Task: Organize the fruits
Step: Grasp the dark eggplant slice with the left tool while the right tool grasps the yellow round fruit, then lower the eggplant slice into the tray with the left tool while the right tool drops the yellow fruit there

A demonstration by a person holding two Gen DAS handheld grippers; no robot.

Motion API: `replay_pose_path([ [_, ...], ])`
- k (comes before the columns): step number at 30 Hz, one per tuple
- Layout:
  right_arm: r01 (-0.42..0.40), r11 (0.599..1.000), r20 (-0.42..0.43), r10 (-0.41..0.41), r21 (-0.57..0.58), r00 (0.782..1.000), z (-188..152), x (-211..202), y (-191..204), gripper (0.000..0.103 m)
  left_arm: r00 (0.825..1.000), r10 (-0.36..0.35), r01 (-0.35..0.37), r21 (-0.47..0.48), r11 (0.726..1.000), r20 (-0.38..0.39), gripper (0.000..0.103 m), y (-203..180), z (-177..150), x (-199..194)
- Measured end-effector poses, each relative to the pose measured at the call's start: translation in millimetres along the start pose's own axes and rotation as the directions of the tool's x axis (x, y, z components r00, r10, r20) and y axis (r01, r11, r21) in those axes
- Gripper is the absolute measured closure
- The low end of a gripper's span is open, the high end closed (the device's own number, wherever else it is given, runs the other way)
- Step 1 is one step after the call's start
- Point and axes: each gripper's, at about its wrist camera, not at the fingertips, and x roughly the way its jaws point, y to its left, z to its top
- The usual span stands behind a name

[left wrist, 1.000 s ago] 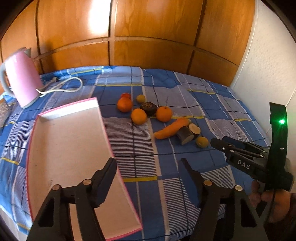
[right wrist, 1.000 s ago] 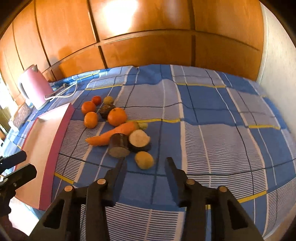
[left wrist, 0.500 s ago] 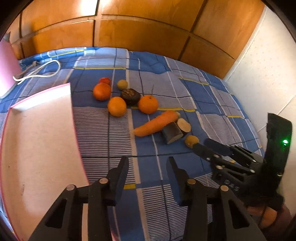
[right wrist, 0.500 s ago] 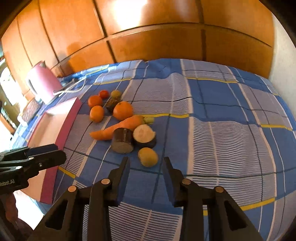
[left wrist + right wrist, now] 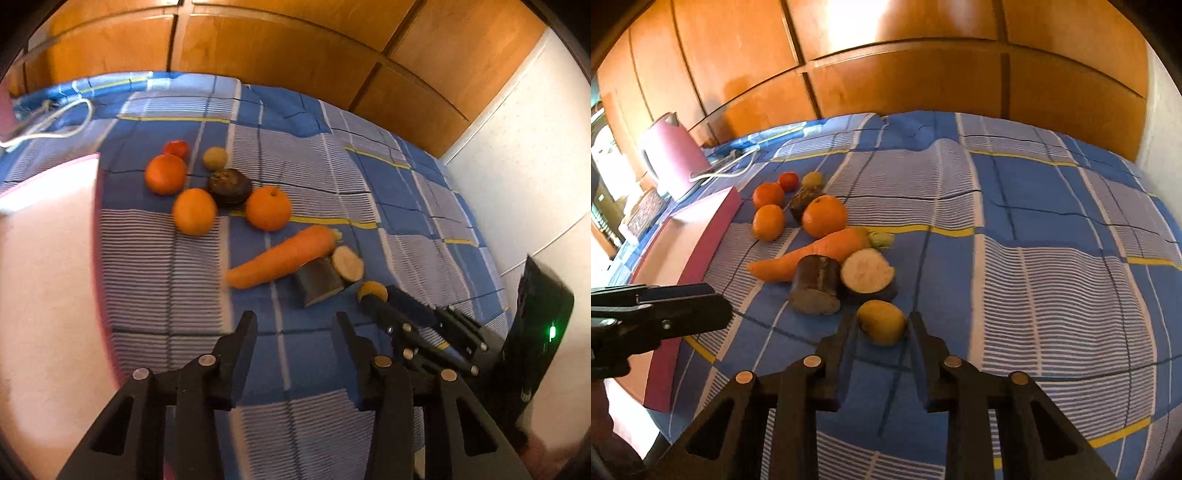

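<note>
Item: small yellow fruit (image 5: 881,321), on the blue checked cloth (image 5: 1052,229), nearest piece of the pile to me. My right gripper (image 5: 881,328) is spread, fingers flanking the fruit at 12 o'clock, gaps on both sides too slim to judge contact, not pinching. The fruit's long axis runs roughly 10 to 4 across the jaws. My left gripper (image 5: 293,325) is also spread, holding nothing, over bare cloth; from it the fruit lies at 2 o'clock, so right is nearer. Remaining stock: carrot (image 5: 809,256), two cut dark pieces (kind unclear), oranges (image 5: 823,216) beyond. Pink tray (image 5: 687,243) at 10 o'clock, likely destination.
</note>
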Motion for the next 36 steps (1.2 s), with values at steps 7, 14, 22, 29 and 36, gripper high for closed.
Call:
replay_pose_path([
  [7,0.049,0.999,0.014,-0.049,0.022,0.999,-3,-7,-19,0.076,1.0,-0.021,0.021,-0.001,1.0,-0.012,0.053,-19,14,25],
  [14,0.037,0.999,0.017,-0.038,0.029,0.999,-4,-7,-23,0.076,0.999,-0.008,0.007,-0.017,1.0,-0.035,0.057,-17,19,51],
  [22,0.047,0.999,0.015,-0.047,0.015,0.999,-4,-7,-21,0.076,0.999,-0.03,0.03,0.007,1.0,0.018,0.062,-12,11,38],
  [29,0.057,0.998,0.0,-0.057,0.013,0.998,-5,-8,-16,0.076,0.996,0.05,-0.052,0.021,0.998,0.075,0.062,-3,-1,4],
  [36,0.015,1.0,-0.011,-0.015,-0.022,1.0,-8,-14,2,0.076,0.973,0.149,-0.149,-0.014,0.989,0.174,0.062,21,-12,-45],
])
